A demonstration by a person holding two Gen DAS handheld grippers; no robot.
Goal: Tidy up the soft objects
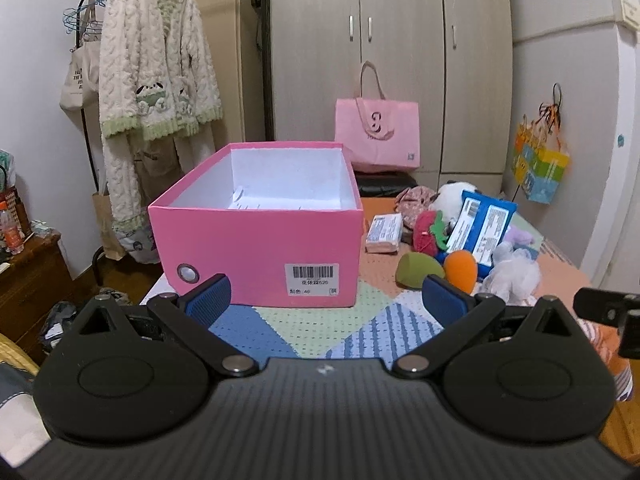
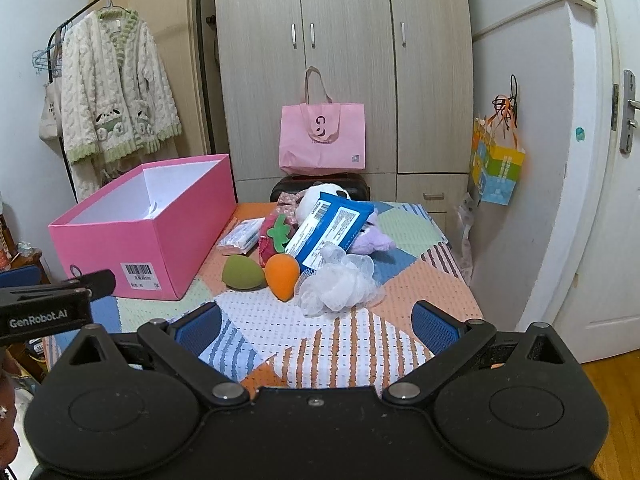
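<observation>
Ahead of me a tall pale wood-grain wardrobe (image 2: 344, 68) fills the back wall, metal handles on its doors. A pink tote bag (image 2: 322, 136) leans against it. To my left, a black clothes rail (image 1: 86, 20) holds a fluffy cream robe (image 1: 152, 60) with green trim against a white wall. On my right a white door (image 2: 600, 168) stands beside a colourful gift bag (image 2: 498, 168) hanging on a hook. Wooden floor (image 2: 612, 380) shows below.

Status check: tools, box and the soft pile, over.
Left tool and right tool open, empty. Pink cardboard box open, only paper inside. White mesh bath pouf nearest right tool, path unobstructed.
</observation>
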